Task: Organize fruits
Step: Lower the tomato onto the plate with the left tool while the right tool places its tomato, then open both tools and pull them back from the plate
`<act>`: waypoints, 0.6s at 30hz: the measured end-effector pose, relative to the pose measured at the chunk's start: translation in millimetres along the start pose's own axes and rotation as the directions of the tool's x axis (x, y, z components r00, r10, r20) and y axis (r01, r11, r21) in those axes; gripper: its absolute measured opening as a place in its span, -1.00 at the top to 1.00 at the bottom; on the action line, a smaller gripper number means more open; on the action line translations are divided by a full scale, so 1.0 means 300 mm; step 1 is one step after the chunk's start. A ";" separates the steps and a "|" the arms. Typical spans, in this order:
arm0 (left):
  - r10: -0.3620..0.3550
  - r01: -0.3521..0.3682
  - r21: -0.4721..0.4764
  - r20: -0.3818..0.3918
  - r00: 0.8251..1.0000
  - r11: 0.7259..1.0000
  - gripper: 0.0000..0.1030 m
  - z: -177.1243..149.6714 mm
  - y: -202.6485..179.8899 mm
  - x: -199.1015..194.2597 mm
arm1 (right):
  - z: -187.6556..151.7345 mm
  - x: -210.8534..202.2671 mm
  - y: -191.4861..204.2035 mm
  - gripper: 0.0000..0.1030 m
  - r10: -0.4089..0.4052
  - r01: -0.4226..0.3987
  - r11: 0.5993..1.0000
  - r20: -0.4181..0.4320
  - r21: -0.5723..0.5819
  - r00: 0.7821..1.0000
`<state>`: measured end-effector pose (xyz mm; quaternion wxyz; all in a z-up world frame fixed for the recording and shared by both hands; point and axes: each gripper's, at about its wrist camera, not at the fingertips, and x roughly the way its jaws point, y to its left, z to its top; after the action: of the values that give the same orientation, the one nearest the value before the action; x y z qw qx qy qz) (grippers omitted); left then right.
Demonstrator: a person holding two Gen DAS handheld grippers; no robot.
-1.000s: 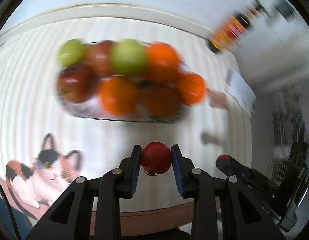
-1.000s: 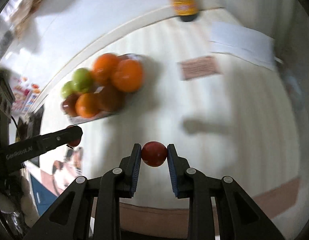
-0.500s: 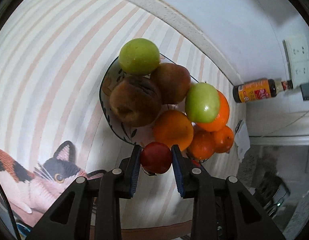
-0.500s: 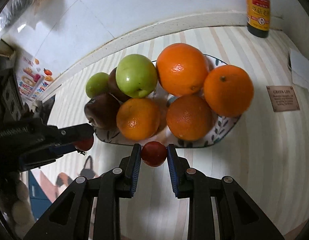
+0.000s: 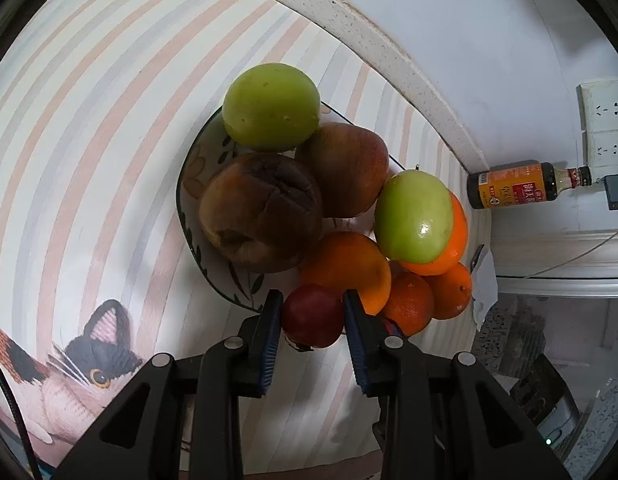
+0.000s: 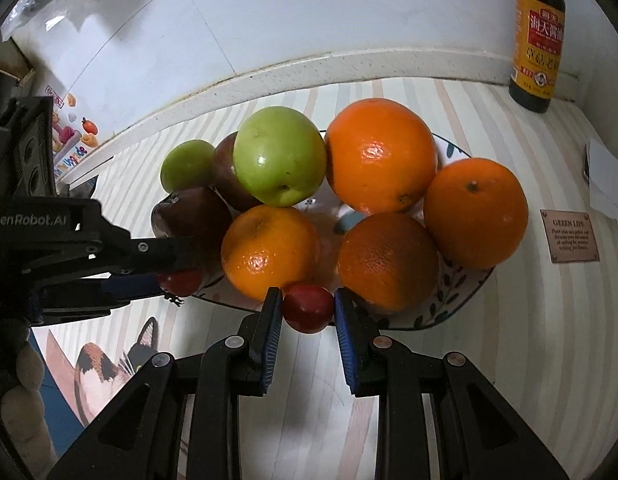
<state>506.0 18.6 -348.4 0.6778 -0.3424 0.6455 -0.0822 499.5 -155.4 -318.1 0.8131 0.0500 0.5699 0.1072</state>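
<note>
A patterned plate on a striped tablecloth holds several oranges, two green apples and brown-red apples. My left gripper is shut on a small red fruit just over the plate's near edge, beside an orange. My right gripper is shut on another small red fruit at the plate's front rim, between two oranges. The left gripper also shows in the right wrist view, at the plate's left side.
A soy sauce bottle stands at the back by the white wall. A small brown card and white paper lie right of the plate. A cat picture is printed on the cloth. Wall sockets are behind.
Both grippers have moved closer to the plate, each still holding its red fruit. The fruit pile now looks larger in both views.
</note>
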 end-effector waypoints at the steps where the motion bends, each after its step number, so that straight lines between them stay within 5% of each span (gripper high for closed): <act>1: 0.000 0.000 -0.002 -0.004 1.000 1.000 0.45 0.002 0.000 0.004 | 0.000 0.001 0.002 0.44 -0.002 0.002 1.000 0.001 -0.004 1.000; 6: 0.021 -0.021 -0.005 -0.013 1.000 1.000 0.40 0.005 -0.005 0.013 | -0.002 0.008 0.013 0.42 -0.011 0.011 1.000 0.001 -0.024 1.000; 16: 0.058 -0.059 0.023 0.023 0.998 0.998 0.37 0.011 -0.024 -0.038 | -0.017 -0.032 0.068 -0.58 0.007 -0.005 0.999 0.033 -0.052 0.999; 18: 0.082 -0.084 0.042 0.040 0.996 0.996 0.00 0.009 -0.034 -0.058 | -0.015 -0.061 0.066 -0.65 -0.004 0.006 0.999 0.051 -0.047 0.999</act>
<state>509.2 21.4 -328.4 0.7002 -0.3018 0.6441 -0.0615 487.1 -140.5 -298.9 0.8286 0.0320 0.5465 0.1174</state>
